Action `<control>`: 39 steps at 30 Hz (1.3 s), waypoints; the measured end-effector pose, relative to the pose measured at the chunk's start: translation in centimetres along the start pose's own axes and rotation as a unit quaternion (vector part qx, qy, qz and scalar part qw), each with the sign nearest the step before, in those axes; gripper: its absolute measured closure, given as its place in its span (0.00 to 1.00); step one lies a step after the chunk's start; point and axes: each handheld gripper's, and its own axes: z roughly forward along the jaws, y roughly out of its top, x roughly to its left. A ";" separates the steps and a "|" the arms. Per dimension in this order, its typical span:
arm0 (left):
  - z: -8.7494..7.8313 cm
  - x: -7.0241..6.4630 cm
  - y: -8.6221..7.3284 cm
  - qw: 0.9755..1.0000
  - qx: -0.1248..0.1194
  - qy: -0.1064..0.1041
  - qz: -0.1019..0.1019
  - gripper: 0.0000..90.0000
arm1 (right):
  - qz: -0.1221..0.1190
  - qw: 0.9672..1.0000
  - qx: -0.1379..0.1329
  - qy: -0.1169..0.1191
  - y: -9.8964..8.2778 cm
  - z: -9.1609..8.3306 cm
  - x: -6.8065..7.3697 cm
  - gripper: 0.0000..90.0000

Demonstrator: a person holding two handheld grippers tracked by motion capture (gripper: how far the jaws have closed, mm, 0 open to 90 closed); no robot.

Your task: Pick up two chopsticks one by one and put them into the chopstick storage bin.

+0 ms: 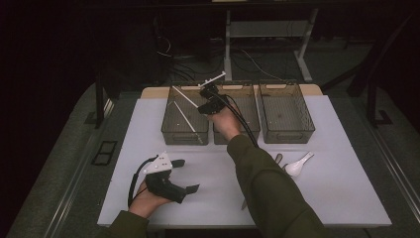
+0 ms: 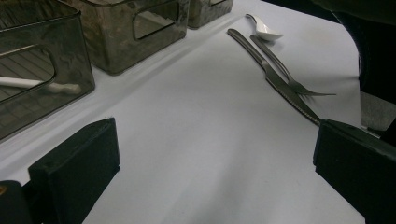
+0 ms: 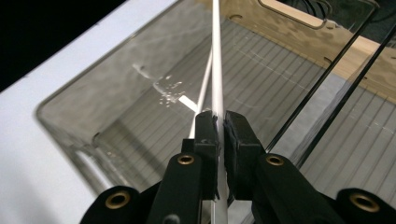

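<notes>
My right gripper hangs over the left bin, shut on a thin white chopstick that slants up and to the left from it. In the right gripper view the pads pinch the chopstick, which runs up across the left bin. A second white chopstick lies on that bin's floor. My left gripper rests low at the front left of the white table, open, with nothing between its jaws. Its gap frames bare tabletop.
Three smoky clear bins stand in a row at the back; the middle bin and right bin hold nothing I can make out. A white spoon, a knife and a fork lie right of centre, partly behind my right sleeve.
</notes>
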 end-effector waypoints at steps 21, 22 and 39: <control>0.2 -0.1 0.0 1.000 0.002 -0.005 0.001 0.00 | 0.017 1.000 0.020 -0.007 0.1 3.3 0.7 0.92; 0.2 -0.1 0.0 1.000 0.002 -0.005 0.001 0.00 | 0.019 1.000 0.020 -0.001 0.2 3.3 0.6 0.89; 0.1 0.0 0.0 1.000 0.001 0.000 0.001 0.00 | -0.013 0.998 -0.035 0.055 -0.1 -1.4 0.3 0.54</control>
